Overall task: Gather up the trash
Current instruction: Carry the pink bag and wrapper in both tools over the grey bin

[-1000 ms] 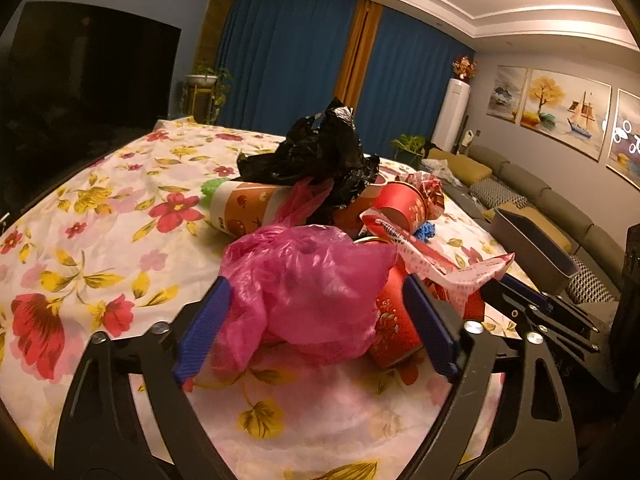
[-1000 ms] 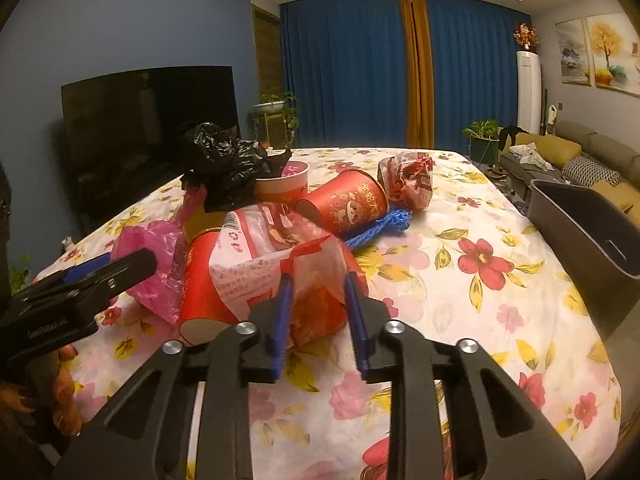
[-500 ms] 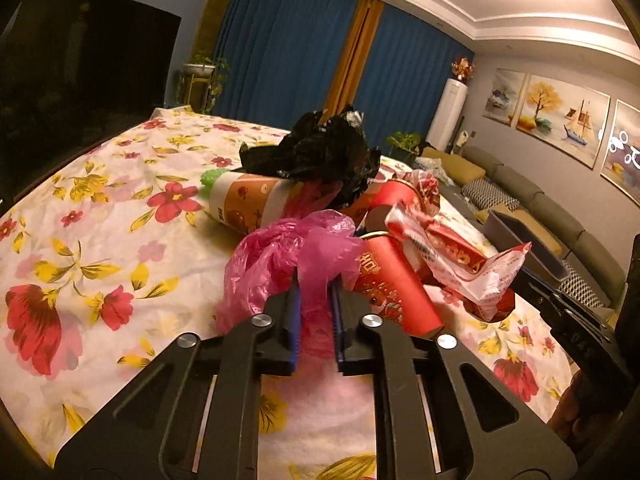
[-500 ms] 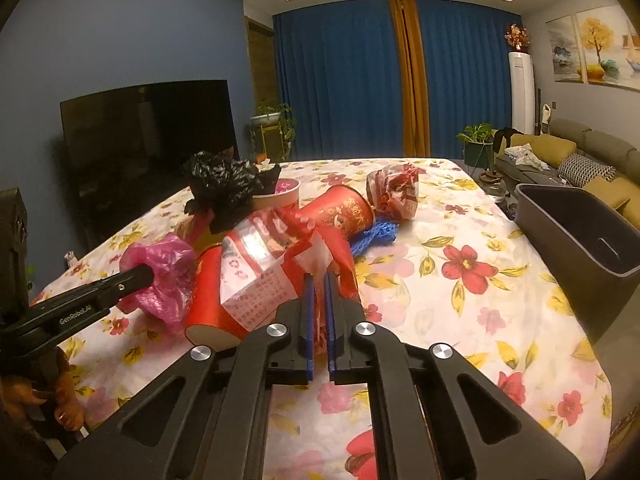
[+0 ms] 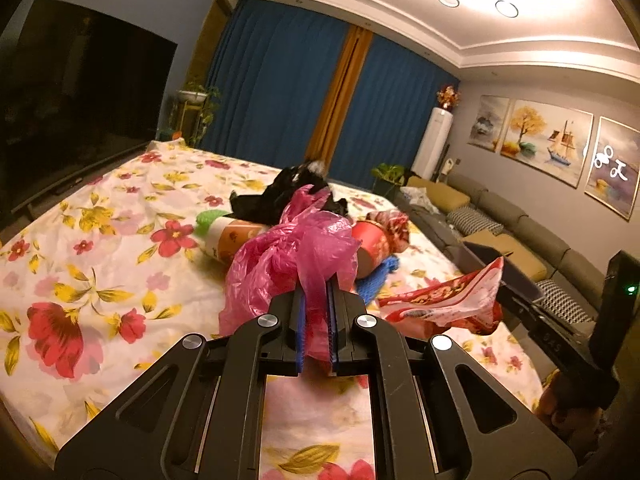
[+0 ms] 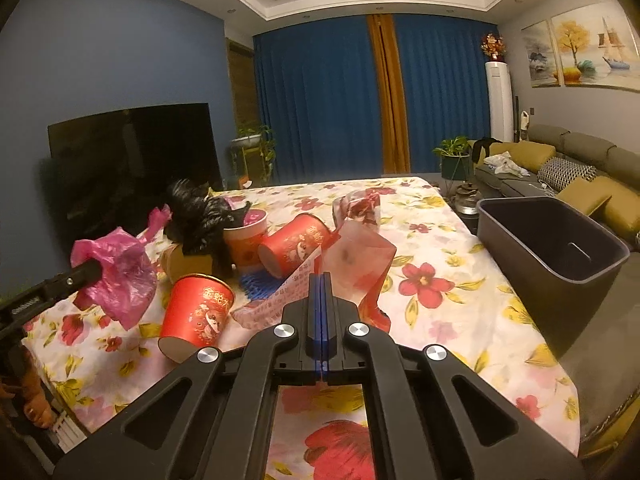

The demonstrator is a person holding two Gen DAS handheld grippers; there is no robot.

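Note:
A heap of trash lies on the flowered tablecloth. My left gripper is shut on a crumpled pink plastic bag and holds it clear above the cloth. The right wrist view shows the pink bag hanging from the left gripper at the left edge. My right gripper is shut on a red and white snack wrapper, lifted off the heap. In the left wrist view that wrapper hangs at the right.
On the cloth stay two red paper cups, a black bag, an orange cup, a blue bristly thing and another wrapper. A dark bin stands off the table's right edge, with sofas behind.
Both grippers closed, the left on the pink bag and the right on the wrapper, and both rose with them. The red cup that lay under them now shows.

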